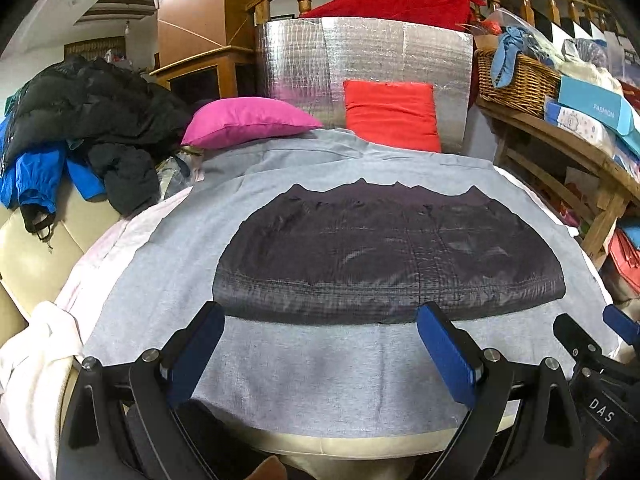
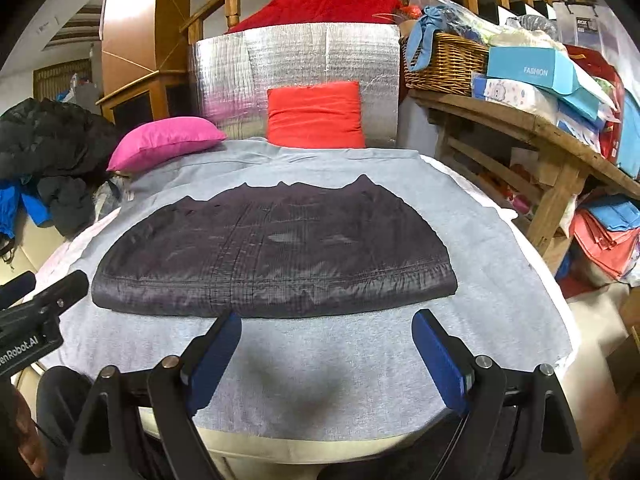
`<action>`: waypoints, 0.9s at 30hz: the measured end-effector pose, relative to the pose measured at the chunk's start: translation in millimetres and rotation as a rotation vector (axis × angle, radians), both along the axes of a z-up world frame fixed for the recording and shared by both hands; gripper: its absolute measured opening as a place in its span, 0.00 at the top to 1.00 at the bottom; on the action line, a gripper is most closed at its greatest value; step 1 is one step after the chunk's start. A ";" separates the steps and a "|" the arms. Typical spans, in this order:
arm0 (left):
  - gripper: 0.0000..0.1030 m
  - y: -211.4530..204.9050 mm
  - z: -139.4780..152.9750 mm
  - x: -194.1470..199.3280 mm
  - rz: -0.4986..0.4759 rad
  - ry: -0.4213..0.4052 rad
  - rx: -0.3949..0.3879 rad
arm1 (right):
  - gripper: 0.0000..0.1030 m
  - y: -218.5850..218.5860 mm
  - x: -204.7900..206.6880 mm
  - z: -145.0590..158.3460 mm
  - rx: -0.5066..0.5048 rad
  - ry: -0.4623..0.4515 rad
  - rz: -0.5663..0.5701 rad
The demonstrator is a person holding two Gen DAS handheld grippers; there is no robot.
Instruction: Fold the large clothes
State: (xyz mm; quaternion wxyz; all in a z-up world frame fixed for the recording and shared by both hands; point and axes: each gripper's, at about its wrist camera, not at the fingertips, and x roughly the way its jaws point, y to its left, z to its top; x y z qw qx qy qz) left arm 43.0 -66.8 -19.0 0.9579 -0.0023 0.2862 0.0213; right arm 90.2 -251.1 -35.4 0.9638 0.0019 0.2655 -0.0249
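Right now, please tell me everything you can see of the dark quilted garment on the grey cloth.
The dark quilted garment is blackish, slightly shiny, stitched in a grid. It lies flat, folded into a wide block: straight near edge, rounded sides, jagged far edge. It rests on the grey cloth, and neither gripper touches it.

The pink pillow (image 1: 248, 120) hides the grey sheet's (image 1: 320, 380) far left corner; the picture edge crops the wicker basket (image 2: 444, 64)
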 end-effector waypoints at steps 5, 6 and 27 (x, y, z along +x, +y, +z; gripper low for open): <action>0.06 0.3 -0.1 -0.3 0.003 0.000 0.005 | 0.13 2.1 0.6 -4.1 -0.003 0.016 0.002; 0.06 -0.3 0.3 -0.7 0.003 -0.002 0.005 | 0.13 2.8 0.3 -4.5 -0.005 0.016 0.003; 0.06 -2.3 3.9 -5.2 -0.010 -0.014 -0.008 | 0.13 8.7 -6.1 5.2 -0.049 -0.022 0.000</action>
